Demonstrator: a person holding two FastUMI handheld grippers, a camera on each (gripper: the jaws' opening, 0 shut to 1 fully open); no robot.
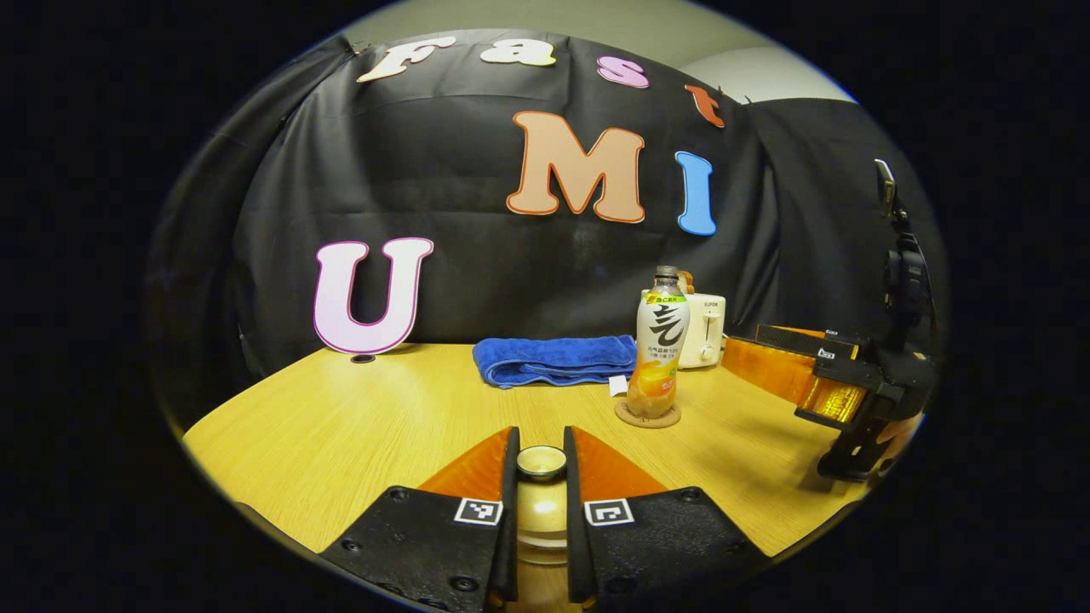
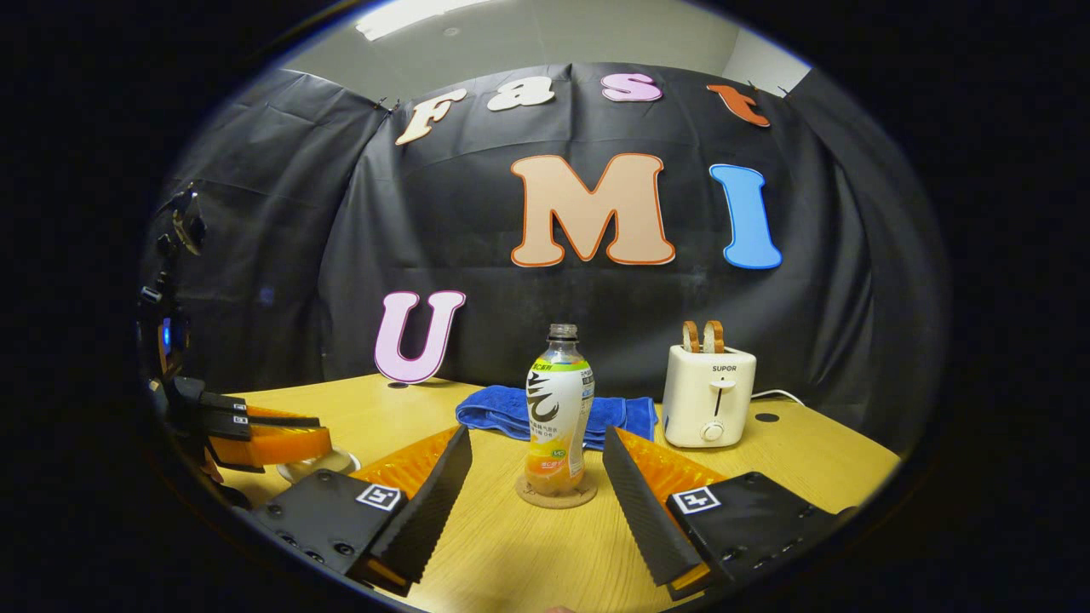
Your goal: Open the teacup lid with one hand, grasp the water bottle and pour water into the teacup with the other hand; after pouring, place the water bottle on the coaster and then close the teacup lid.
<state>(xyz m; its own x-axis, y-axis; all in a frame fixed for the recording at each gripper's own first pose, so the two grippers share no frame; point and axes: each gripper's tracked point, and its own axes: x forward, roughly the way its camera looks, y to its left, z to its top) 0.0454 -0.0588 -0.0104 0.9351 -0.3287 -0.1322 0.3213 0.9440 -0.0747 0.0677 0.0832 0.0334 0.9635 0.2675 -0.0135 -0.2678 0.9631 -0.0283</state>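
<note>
At bottom centre, the left gripper (image 1: 541, 477) is pinching the lid knob (image 1: 541, 462) while the right gripper (image 2: 536, 489) is gaping around the water bottle (image 2: 558, 409), risking toppling it.

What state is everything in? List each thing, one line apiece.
Clear plastic water bottle: upright on round cork coaster, uncapped, part full.
Pale round teacup lid: knob clamped by left tool.
Right tool: open, touching nothing.
White toaster: two slices up.
Blue towel: folded.
</note>
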